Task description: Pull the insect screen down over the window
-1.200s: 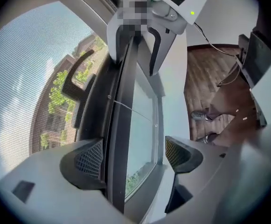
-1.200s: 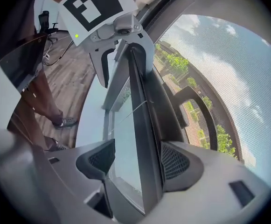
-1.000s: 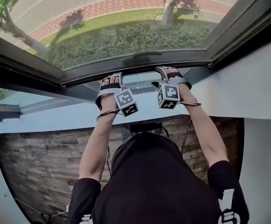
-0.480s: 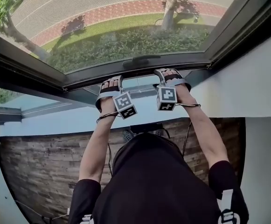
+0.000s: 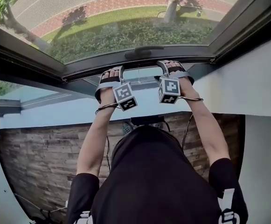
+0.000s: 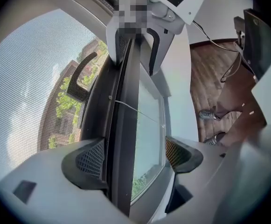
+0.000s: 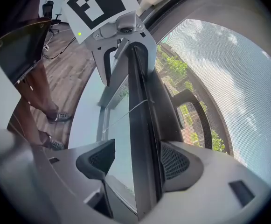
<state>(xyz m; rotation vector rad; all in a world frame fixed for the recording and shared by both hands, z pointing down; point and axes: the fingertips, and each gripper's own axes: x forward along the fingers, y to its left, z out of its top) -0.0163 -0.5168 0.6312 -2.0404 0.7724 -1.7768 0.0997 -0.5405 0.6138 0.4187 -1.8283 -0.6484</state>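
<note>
Running left-to-right, horizontal: screen bar point(image 5: 140, 61).

The insect screen point(image 5: 126, 17) fills the top of the head view. Its bottom bar point(image 5: 196, 59) runs across under it. A handle point(image 5: 142, 51) sits on the middle of the bar. The left gripper point(image 5: 111, 74) is left of the handle and the right gripper point(image 5: 169, 68) is right of it. The bar passes between each gripper's jaws, which stand apart. The window glass point(image 5: 140, 77) lies under the bar, and the floor point(image 5: 42, 157) lies below.

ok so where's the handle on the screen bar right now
Head view: the handle sits centred on the dark bottom bar, just above the gap between the left hand-held gripper and the right hand-held gripper.
</note>
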